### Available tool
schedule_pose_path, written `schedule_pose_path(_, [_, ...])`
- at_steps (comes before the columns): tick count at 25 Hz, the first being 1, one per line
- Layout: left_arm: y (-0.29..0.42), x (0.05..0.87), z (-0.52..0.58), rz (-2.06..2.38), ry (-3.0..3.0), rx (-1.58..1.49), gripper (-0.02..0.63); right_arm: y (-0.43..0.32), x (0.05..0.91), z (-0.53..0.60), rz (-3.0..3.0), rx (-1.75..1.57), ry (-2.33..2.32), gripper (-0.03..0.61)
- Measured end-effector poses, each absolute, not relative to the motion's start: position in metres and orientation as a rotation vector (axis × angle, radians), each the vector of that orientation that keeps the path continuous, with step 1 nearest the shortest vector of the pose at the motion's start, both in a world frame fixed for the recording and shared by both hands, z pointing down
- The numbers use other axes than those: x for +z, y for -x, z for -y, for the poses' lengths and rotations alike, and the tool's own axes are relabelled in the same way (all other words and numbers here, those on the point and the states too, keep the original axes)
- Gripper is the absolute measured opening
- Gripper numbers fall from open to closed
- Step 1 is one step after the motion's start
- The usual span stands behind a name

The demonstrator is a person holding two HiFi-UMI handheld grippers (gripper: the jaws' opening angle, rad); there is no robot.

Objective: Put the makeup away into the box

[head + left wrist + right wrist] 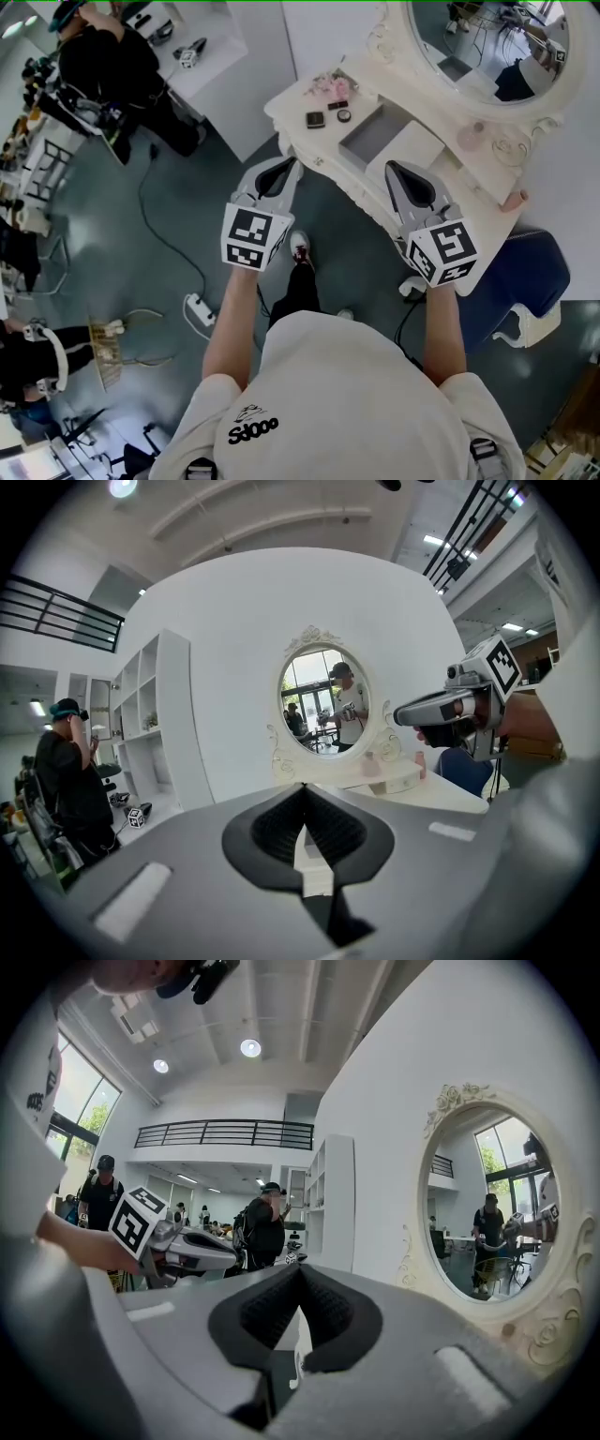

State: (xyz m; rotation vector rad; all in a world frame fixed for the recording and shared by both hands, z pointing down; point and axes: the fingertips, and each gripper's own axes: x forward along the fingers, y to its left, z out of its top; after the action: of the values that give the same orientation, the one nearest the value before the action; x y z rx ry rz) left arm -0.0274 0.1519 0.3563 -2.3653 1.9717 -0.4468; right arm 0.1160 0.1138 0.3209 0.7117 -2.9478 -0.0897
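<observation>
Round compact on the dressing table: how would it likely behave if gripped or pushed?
The round compact looks small, flat and rigid, so it is probably light and stiff. Lying flat on the smooth white tabletop, it would more likely slide than roll. Its low profile may make pinching it awkward.

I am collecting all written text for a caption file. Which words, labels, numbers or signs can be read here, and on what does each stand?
"SJOoo" (stylised, letters uncertain): black print on the back of the person's white T-shirt.
No letters: the left marker cube and the right marker cube carry only black-and-white square codes.
Too small to read: any labels on the makeup compacts on the dressing table.
</observation>
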Motion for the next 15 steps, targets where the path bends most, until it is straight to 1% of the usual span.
schedule_pose_path(7, [0.063,0.348,-0.079,-1.861,2.480,-0.366,0.018,-0.065,0.317,-0.050,2.922,-0.089,-0.725,0.000])
schedule_pose_path(15, [0.122,0.338,0.002,-1.787,2.458,-0.402,0.018,-0.007,0.302,0.017,2.890,-0.097,-0.789,0.002])
